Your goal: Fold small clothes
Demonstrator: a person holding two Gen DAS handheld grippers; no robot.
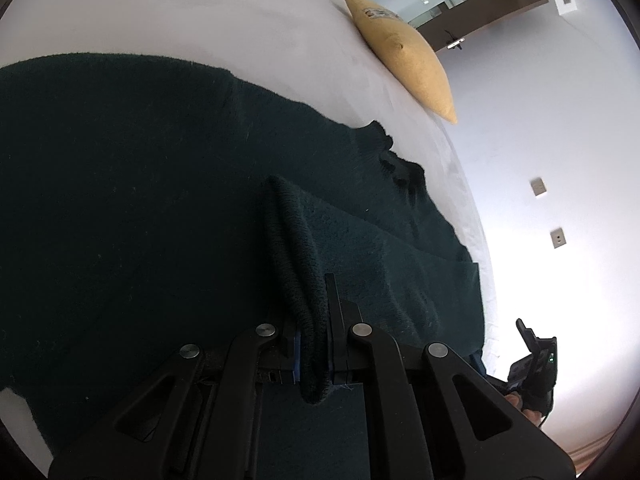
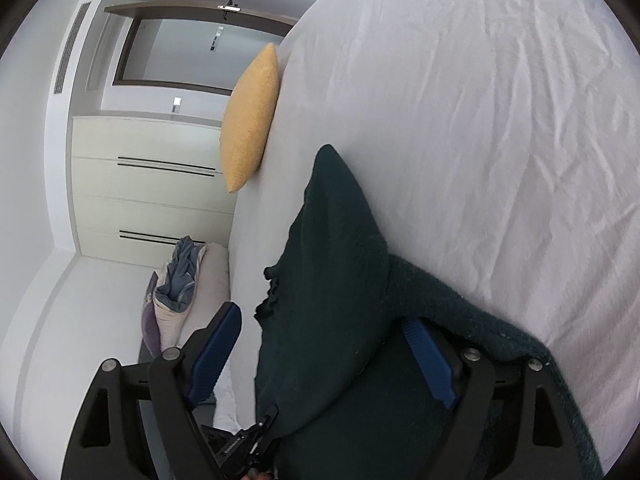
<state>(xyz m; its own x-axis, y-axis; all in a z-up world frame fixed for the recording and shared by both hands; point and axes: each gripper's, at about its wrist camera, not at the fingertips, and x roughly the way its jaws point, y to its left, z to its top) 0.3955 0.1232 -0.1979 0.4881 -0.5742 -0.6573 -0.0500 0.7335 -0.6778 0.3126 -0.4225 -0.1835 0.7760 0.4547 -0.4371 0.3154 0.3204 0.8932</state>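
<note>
Left claw (image 1: pixel 314 344) pinching dark sweater (image 1: pixel 140 200) fold, right claw (image 2: pixel 320 356) agape, sweater edges cropped.

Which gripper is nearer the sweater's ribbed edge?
Left. The left gripper is clamped on the ribbed edge; the right gripper is open, with the sweater between its jaws, unpinched.

text: none legible | cushion (image 1: pixel 400 48) label: too blurred to read
</note>
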